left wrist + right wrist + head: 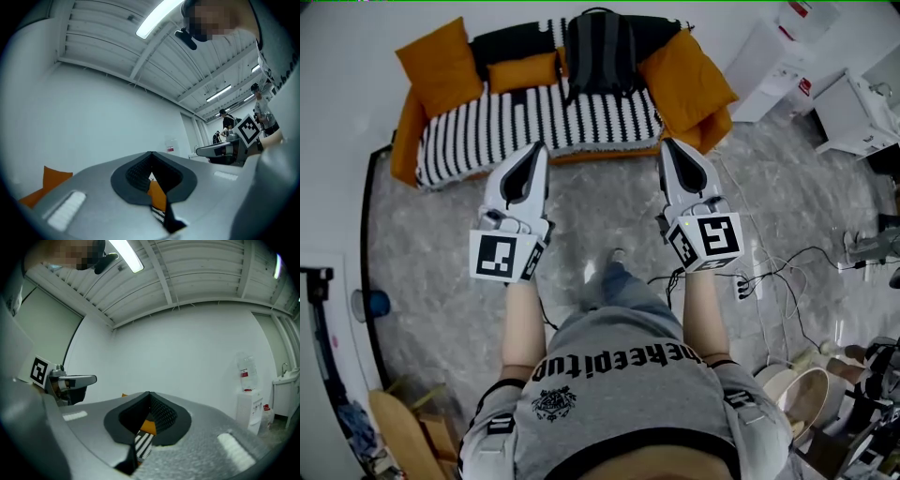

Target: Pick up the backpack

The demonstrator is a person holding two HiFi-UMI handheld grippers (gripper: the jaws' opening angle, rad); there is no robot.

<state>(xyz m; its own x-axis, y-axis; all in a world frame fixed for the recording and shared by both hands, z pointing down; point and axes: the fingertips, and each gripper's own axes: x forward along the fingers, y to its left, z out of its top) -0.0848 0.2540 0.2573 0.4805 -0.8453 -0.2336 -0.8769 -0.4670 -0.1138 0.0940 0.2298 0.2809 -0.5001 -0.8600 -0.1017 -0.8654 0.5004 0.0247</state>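
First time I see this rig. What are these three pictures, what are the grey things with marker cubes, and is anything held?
No robot: a person holds a claw in each hand. The head view looks down on the left claw and right claw. The other two cameras ride on the claws, looking along their jaws. Both are shut and empty. Ahead stands a striped sofa with orange cushions; the black backpack leans on its backrest, untouched.
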